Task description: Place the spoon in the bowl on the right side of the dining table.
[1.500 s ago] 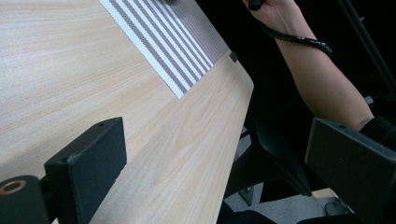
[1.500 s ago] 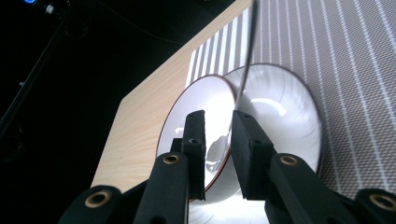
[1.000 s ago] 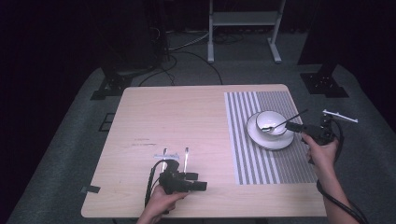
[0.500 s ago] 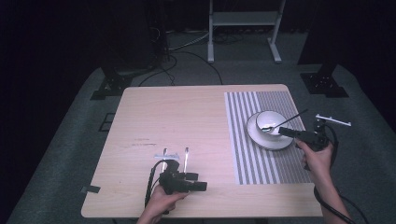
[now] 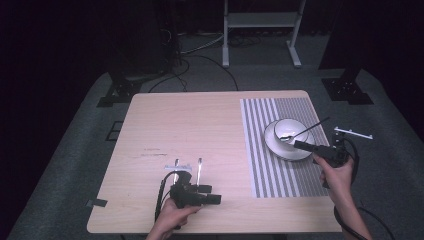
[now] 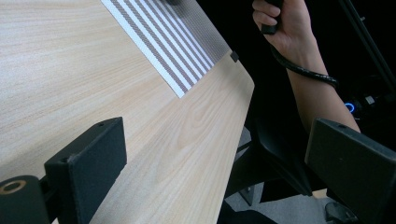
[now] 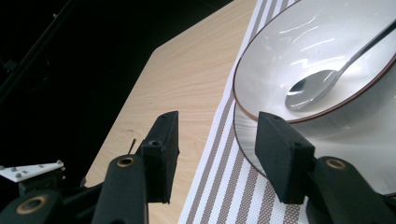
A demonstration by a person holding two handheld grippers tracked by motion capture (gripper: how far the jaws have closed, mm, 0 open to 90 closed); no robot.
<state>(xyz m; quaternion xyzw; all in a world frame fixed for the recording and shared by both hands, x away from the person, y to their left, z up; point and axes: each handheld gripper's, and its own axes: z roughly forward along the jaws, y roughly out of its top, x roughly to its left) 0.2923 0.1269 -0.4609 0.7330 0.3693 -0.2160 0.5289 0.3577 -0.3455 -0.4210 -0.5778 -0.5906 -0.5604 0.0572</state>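
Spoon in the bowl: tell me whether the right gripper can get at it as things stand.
Probably yes. The right gripper sits just short of the plate with its jaws apart and nothing between them, having just been opening. The spoon lies in the bowl, its handle slanting out over the rim, uncovered.

From my screen the pale wooden table (image 5: 190, 130) sits evenly lit from above while the surroundings fall into near black. Bright glare streaks the glossy white ceramic bowl (image 7: 322, 51). My near black foam-padded jaws look soft and slightly out of focus.
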